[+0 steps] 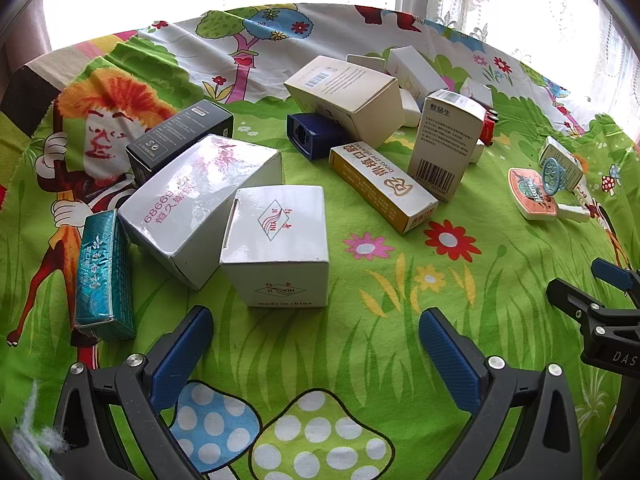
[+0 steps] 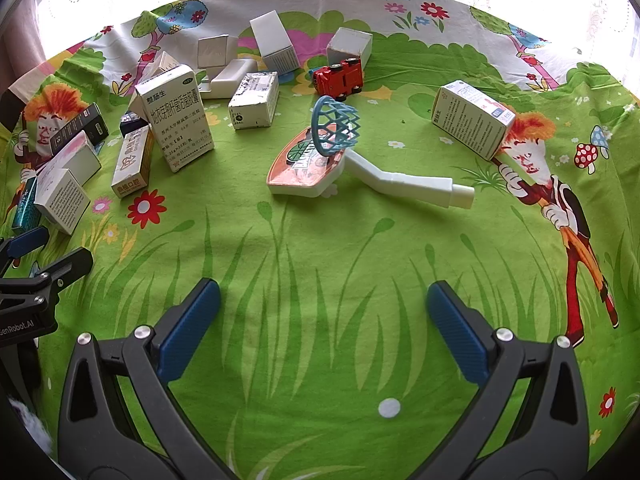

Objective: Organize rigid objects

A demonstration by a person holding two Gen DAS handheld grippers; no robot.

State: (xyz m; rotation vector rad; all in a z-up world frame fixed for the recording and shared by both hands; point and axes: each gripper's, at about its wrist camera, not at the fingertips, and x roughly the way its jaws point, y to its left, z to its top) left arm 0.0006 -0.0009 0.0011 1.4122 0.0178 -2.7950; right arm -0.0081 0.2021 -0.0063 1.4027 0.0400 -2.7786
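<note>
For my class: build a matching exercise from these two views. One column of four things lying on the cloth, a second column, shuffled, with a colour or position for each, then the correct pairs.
Things
1. toy car
2. hoop net
3. long wrapped box
4. box with a large barcode

Descriptions
A. teal, lying beside the large white box
B. red, tipped on its side
C. white, standing upright
D. light blue, sticking up from a toy backboard

Pairs: 1-B, 2-D, 3-A, 4-C
</note>
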